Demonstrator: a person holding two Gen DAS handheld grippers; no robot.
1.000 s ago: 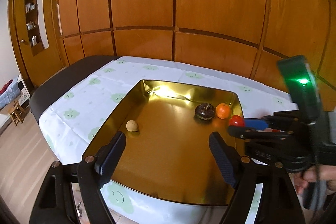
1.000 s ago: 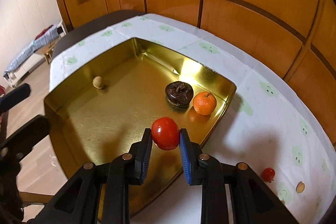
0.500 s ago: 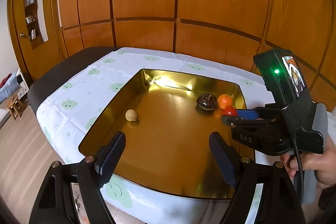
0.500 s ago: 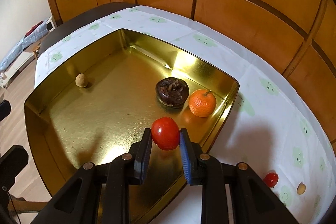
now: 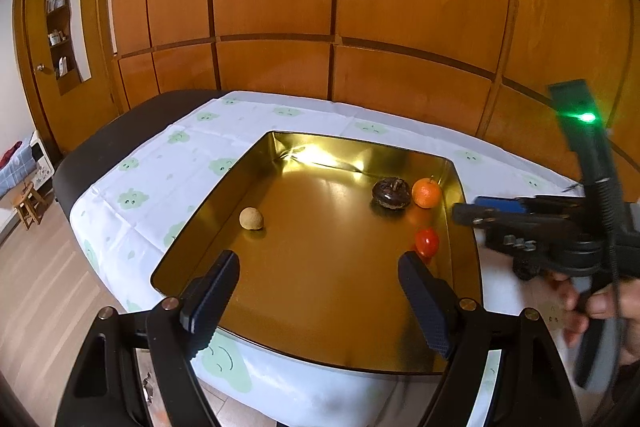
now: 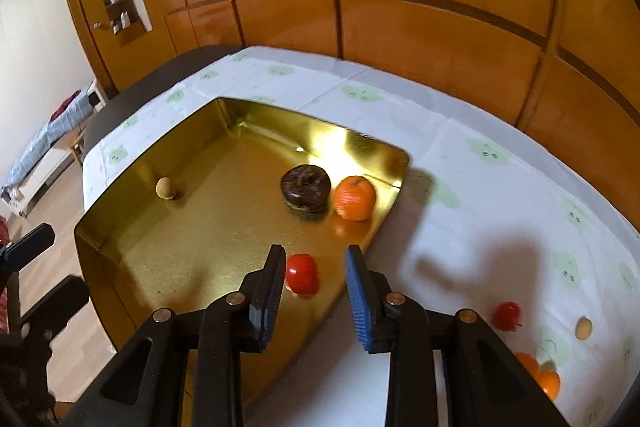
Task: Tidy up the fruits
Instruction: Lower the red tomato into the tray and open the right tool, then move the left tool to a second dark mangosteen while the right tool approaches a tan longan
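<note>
The right tool (image 6: pixel 316 283) is opening, and the red tomato (image 6: pixel 302 273) has dropped free onto the gold tray (image 6: pixel 200 235), near its right wall. Best to lift the tool straight up so it doesn't bump the tomato. The left tool (image 5: pixel 320 291) hangs released, grasping nothing. No writing can be read.

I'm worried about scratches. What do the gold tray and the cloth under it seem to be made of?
The gold tray looks like thin polished metal: it mirrors the orange and shows bright glare. The cloth seems a soft white fabric or plastic sheet with printed green faces; fold creases show, but which one is unclear.
</note>
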